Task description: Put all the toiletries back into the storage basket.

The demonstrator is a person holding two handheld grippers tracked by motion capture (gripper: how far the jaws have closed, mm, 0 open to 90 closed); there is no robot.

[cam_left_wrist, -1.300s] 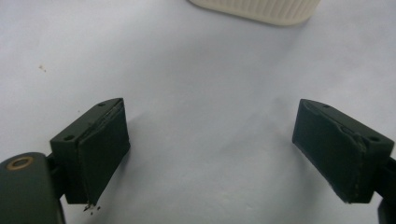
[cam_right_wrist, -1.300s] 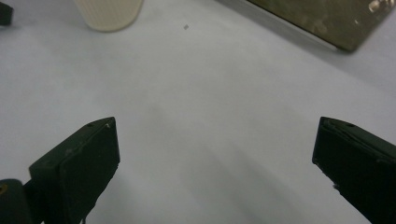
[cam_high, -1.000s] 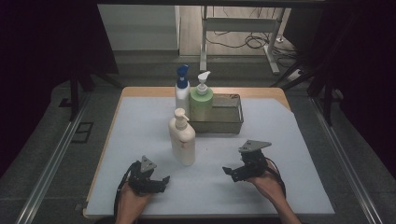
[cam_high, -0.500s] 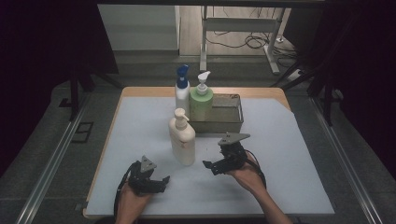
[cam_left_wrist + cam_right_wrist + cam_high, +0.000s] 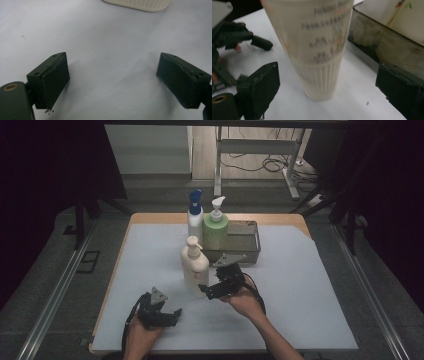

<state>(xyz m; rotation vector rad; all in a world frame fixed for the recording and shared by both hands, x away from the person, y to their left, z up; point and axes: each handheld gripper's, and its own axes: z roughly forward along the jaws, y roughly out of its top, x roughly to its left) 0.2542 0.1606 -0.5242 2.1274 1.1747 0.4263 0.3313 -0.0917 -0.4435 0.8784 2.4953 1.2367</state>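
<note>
The left gripper (image 5: 167,312) rests low on the surface (image 5: 310,290), at about seven o'clock from the middle of the white sheet, and its fingers (image 5: 53,77) are spread wide with nothing but bare sheet between them. At its one o'clock stands the cream pump bottle (image 5: 195,267), upright and near the middle of the surface; in the left gripper view its ribbed base (image 5: 140,4) shows at twelve o'clock. This bottle carries several lines of dark print on its front, but in the right gripper view the letters are too blurred to read, and I can tell no brand. The right gripper (image 5: 212,289) is just at the bottle's four o'clock, its fingers (image 5: 260,87) spread on both sides of the ribbed lower part without pressing on it; they have just been closing a little. Behind, at twelve o'clock, a white bottle with a blue pump (image 5: 195,217) and a green bottle with a white pump (image 5: 215,229) stand side by side. To their right lies one grey metal tray (image 5: 252,251). I count three pump bottles, one tray and two grippers.
</note>
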